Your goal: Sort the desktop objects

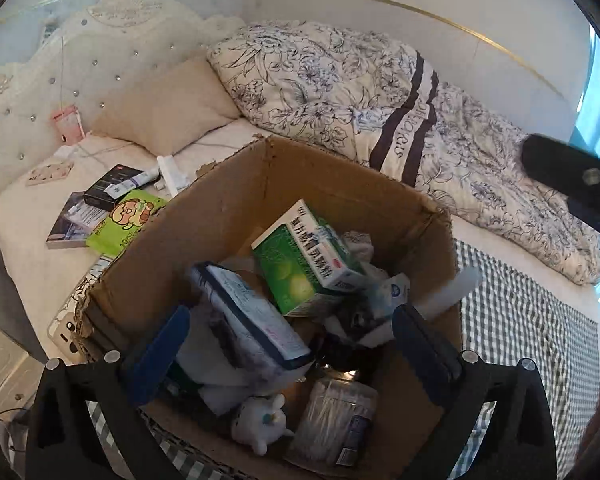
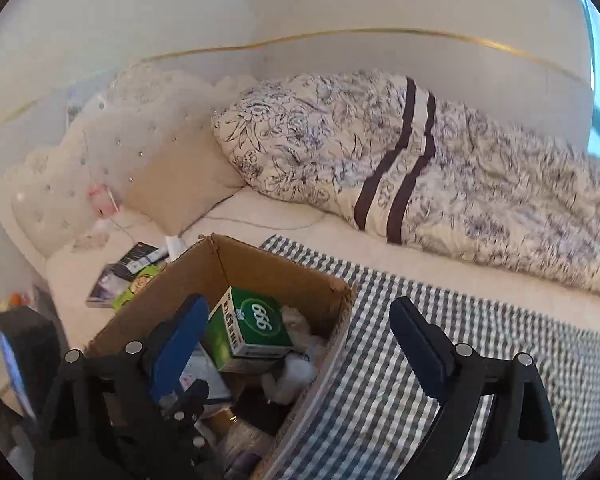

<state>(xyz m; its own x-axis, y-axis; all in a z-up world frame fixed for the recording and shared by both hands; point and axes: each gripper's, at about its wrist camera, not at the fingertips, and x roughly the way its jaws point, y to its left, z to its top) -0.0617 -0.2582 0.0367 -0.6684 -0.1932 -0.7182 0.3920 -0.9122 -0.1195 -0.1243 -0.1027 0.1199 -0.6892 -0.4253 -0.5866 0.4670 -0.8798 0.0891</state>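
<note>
Where we are: we are holding both tools over a bed (image 1: 228,148), not a bench, and a cardboard box (image 1: 220,208) is sitting on it.
Left tool: our left tool (image 1: 288,344) is hanging right over the box with its two blue fingers spread wide, and it is holding nothing.
Right tool: our right tool (image 2: 300,344) is hanging over the box's right edge and the checked cloth (image 2: 440,320), spread wide too, with nothing in it.
Already in the box: we are seeing a green carton (image 1: 304,260), a blue and white packet (image 1: 252,316), a small white toy (image 1: 260,420), a tub of cotton swabs (image 1: 336,420) and some crumpled white wrappers all piled inside.
Still waiting outside: we are seeing a green pack with a cartoon face (image 1: 128,216), a dark box (image 1: 112,186), a small tube (image 1: 140,180), a white stick-shaped thing (image 1: 170,174) and a book (image 1: 70,224) lying on the bed to the left of the box.
How far along: we are thinking a good part is done, and the things near the pillow (image 1: 168,104) are still left to gather.
</note>
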